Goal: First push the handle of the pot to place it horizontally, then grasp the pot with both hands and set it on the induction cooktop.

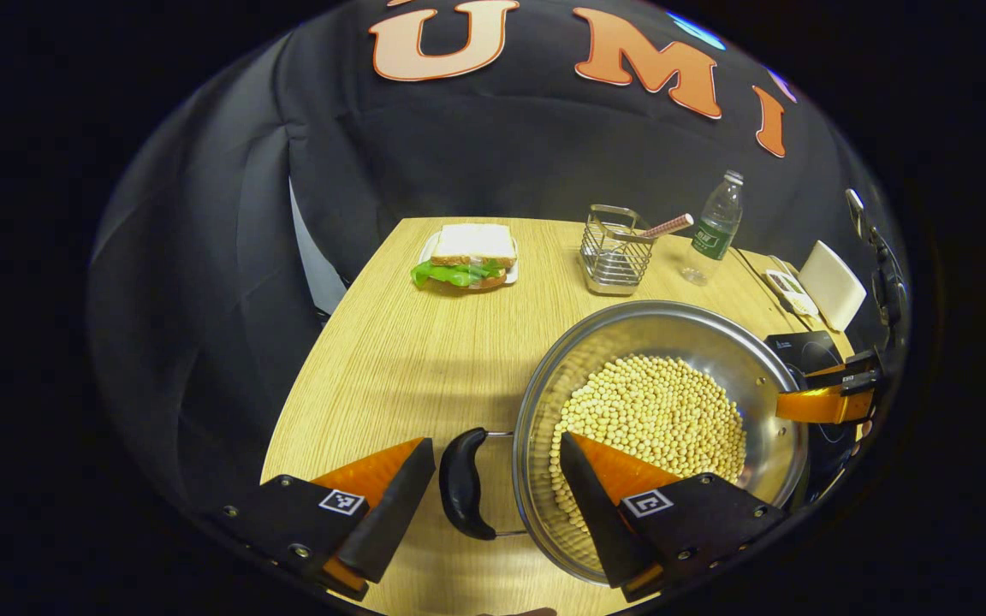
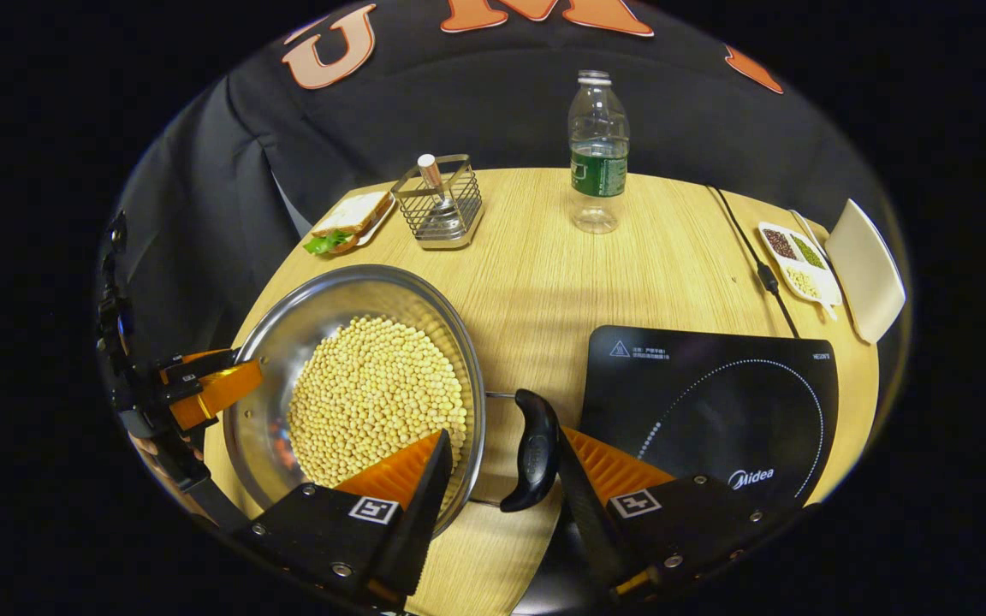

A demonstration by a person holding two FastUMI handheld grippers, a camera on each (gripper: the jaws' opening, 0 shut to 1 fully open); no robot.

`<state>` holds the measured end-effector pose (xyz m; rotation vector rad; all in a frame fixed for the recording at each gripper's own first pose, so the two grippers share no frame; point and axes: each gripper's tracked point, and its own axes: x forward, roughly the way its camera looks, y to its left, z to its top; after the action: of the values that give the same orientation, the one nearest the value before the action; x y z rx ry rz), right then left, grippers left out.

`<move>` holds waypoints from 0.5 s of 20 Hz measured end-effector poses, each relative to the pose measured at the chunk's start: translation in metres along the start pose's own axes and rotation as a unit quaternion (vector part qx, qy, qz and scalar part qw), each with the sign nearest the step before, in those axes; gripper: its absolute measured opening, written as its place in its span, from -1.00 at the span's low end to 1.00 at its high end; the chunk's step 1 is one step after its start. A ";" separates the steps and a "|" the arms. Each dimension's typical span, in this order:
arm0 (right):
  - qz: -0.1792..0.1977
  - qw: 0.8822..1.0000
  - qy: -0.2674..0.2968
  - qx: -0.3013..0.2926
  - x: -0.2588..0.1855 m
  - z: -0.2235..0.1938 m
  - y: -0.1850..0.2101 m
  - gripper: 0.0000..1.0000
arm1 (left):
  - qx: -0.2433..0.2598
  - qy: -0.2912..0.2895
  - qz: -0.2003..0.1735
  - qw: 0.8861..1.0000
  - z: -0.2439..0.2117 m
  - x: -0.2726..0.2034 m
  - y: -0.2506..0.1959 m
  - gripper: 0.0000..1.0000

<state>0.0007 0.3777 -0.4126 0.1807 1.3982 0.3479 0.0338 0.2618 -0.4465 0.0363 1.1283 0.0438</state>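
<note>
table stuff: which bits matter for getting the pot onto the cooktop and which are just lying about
Job: pot, its handles, induction cooktop, left gripper, right gripper.

Lying about: sandwich, wire basket, water bottle, bean dish.

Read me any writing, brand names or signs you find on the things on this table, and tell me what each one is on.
"Midea": brand name at the near edge of the induction cooktop.
Warning triangle with two lines of small print, at the cooktop's far left corner: too small to read.
Short word at the cooktop's far right corner: too small to read.
Green label on the water bottle: print too blurred to read.
Square coded markers on both grippers' fingers: patterns, not words.
</note>
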 end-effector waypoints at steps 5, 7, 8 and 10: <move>0.003 1.000 0.005 0.004 0.016 0.006 0.004 0.48 | -0.013 0.018 -0.002 1.000 -0.013 0.010 -0.008 0.87; -0.002 1.000 0.009 -0.009 0.021 0.005 0.004 0.48 | -0.023 0.015 -0.001 1.000 -0.015 0.012 -0.010 0.86; -0.006 1.000 0.008 -0.013 0.024 0.005 0.004 0.48 | -0.027 0.013 0.003 1.000 -0.016 0.012 -0.009 0.87; -0.010 1.000 0.003 -0.020 0.030 0.005 0.003 0.49 | -0.035 0.011 0.013 0.999 -0.018 0.010 -0.004 0.77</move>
<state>0.0096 0.3911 -0.4386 0.1330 1.3979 0.3596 0.0224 0.2580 -0.4636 -0.0127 1.1482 0.1071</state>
